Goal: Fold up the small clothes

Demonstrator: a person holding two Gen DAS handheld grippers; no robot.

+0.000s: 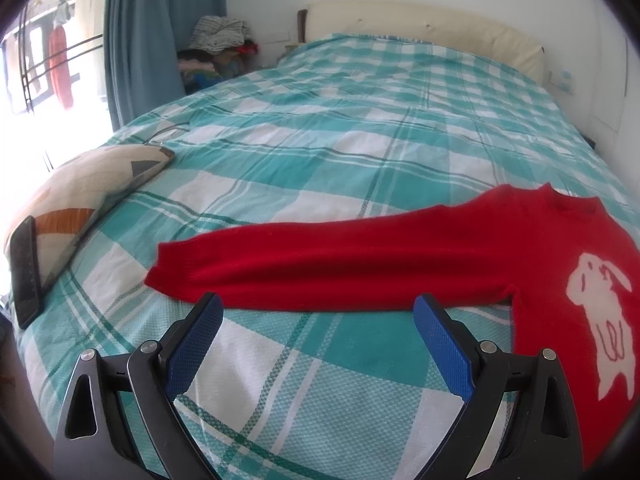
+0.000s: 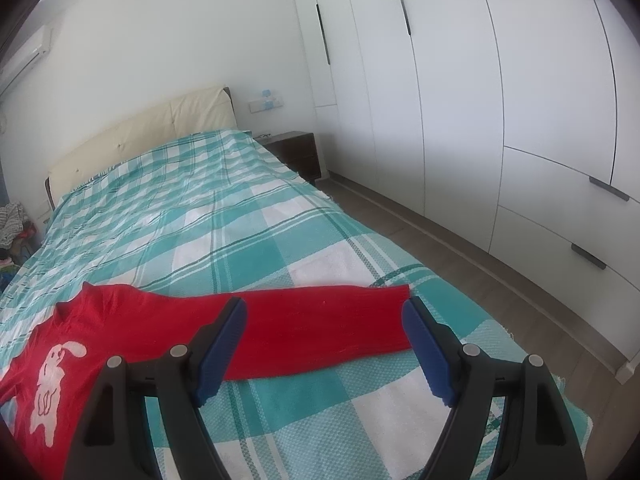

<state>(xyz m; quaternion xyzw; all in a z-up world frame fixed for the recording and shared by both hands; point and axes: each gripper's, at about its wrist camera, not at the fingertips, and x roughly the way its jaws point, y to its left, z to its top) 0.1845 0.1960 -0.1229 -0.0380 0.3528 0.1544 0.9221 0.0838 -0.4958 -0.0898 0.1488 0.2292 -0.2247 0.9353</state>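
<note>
A small red sweater (image 1: 400, 256) with a white rabbit print (image 1: 600, 320) lies flat on the teal-checked bed, sleeves spread out to both sides. My left gripper (image 1: 318, 308) is open and empty, just short of the left sleeve's lower edge. In the right wrist view the sweater (image 2: 132, 320) lies at the lower left with its right sleeve (image 2: 328, 320) stretched across. My right gripper (image 2: 324, 312) is open and empty, with its fingertips over the sleeve, the cuff by the right fingertip.
A patterned pillow (image 1: 88, 184) with a dark phone (image 1: 26, 268) on it lies at the bed's left edge. The headboard (image 1: 420, 28) is at the far end. White wardrobes (image 2: 480, 100), a nightstand (image 2: 296, 152) and floor are right of the bed.
</note>
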